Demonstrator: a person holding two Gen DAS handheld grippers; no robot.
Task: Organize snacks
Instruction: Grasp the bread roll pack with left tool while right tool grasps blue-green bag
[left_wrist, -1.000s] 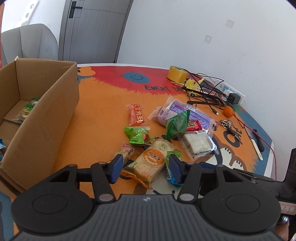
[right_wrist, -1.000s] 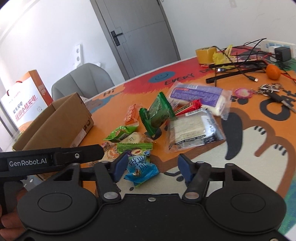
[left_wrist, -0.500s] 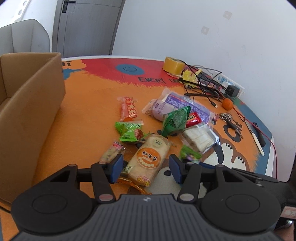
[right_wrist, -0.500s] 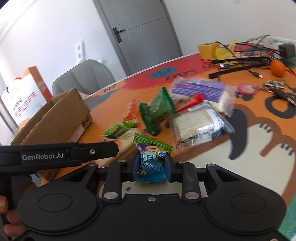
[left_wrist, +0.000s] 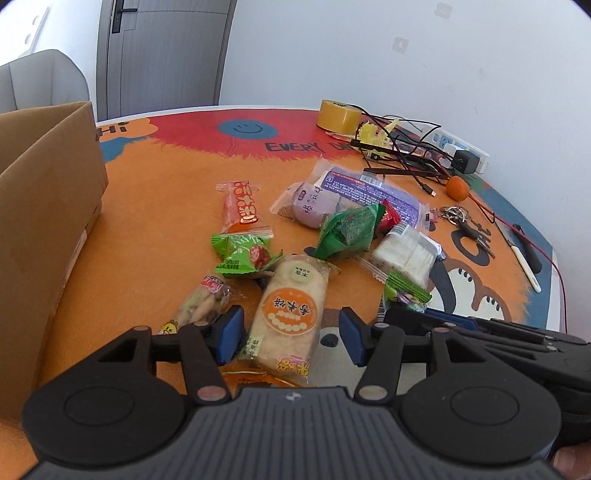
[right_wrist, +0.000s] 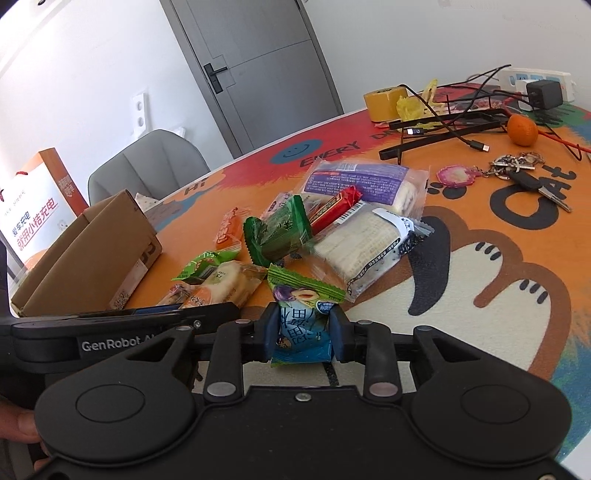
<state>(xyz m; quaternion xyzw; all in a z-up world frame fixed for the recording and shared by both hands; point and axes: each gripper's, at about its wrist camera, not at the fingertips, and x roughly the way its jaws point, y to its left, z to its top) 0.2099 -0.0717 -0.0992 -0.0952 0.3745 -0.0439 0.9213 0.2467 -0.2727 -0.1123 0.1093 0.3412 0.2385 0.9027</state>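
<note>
Now the right gripper (right_wrist: 303, 334) pinches a blue-green packet (right_wrist: 300, 325) at bottom centre of its view. Low in the left view, the left gripper (left_wrist: 291, 334) stands spread around a rice-cracker pack (left_wrist: 290, 314), pads apart from it; box (left_wrist: 44, 229) at left edge.

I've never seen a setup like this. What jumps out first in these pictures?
A loose heap of wrapped snacks lies mid-table on a bright orange cartoon-printed tablecloth. In the right wrist view, the right gripper is shut on a small blue-and-green snack packet. In the left wrist view, the left gripper hangs open around a pale rice-cracker pack with an orange label, and a brown cardboard box stands at the left.
</note>
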